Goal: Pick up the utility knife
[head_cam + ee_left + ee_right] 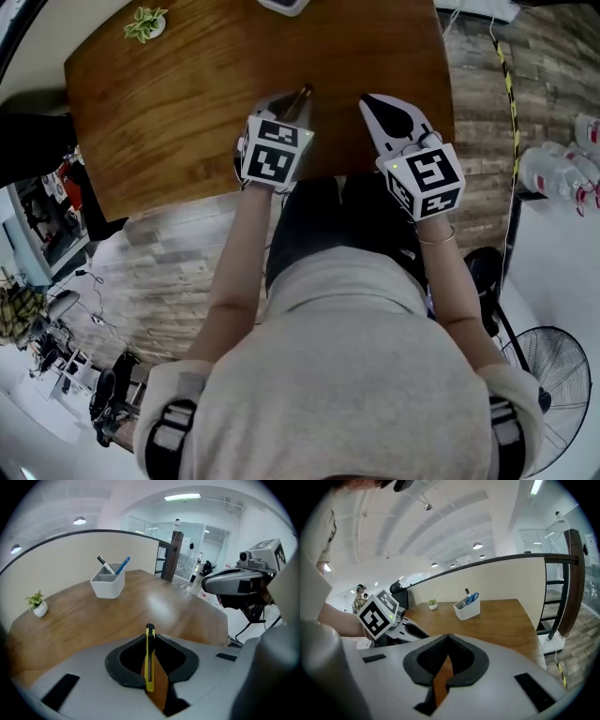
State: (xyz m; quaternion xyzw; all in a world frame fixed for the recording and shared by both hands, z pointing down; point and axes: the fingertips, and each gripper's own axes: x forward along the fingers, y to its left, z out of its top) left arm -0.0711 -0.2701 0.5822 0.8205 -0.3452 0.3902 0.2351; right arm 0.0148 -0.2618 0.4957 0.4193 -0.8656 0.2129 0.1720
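The yellow utility knife (149, 658) stands on edge between the dark pads of my left gripper (150, 637), its black tip sticking out past the fingertips. That gripper is shut on it, above the near part of the wooden table (178, 103). In the head view, my left gripper (298, 96) points at the table with only the knife's end showing. My right gripper (377, 105) hovers just to its right, shut, with nothing between its fingers. In the right gripper view its fingertips meet, and my right gripper (449, 637) is empty.
A white pen holder (108, 584) with pens stands at the table's far side, and a small potted plant (36, 604) at the far left. Beside the table on the floor are water bottles (562, 173) and a fan (553, 366).
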